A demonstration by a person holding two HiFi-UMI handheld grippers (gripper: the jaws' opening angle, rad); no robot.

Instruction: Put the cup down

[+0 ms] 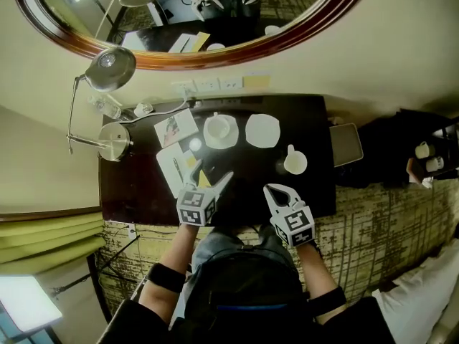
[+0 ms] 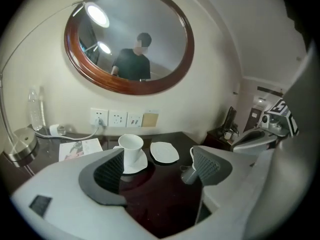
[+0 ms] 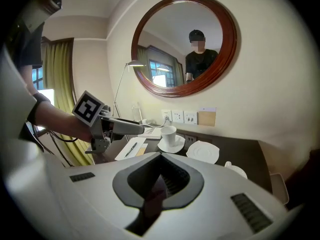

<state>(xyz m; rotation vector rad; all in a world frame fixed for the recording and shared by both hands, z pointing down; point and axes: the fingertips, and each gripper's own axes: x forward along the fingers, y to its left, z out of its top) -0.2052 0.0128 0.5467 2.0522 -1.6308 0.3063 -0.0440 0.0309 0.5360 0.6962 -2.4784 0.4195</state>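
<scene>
A white cup (image 1: pixel 219 127) stands upright on a white saucer (image 1: pixel 231 139) at the back of the dark table (image 1: pixel 136 185). In the left gripper view that cup (image 2: pixel 131 148) shows beyond the jaws, on its saucer (image 2: pixel 140 163). My left gripper (image 1: pixel 212 175) hovers over the table in front of it, open, with nothing between its fingers (image 2: pixel 107 176). An empty saucer (image 1: pixel 262 130) lies to the right, and a second white cup (image 1: pixel 294 162) stands right of that. My right gripper (image 1: pixel 274 189) is shut and empty near the front edge; its view shows the cup (image 3: pixel 168 134) far ahead.
A silver desk lamp (image 1: pixel 107 69) and its base (image 1: pixel 115 140) stand at the left. A booklet (image 1: pixel 176 127) and a notepad with a pen (image 1: pixel 176 165) lie left of the cup. Wall sockets (image 1: pixel 208 84) sit below the round mirror (image 1: pixel 215 49). A dark tray (image 1: pixel 346 143) is at the table's right.
</scene>
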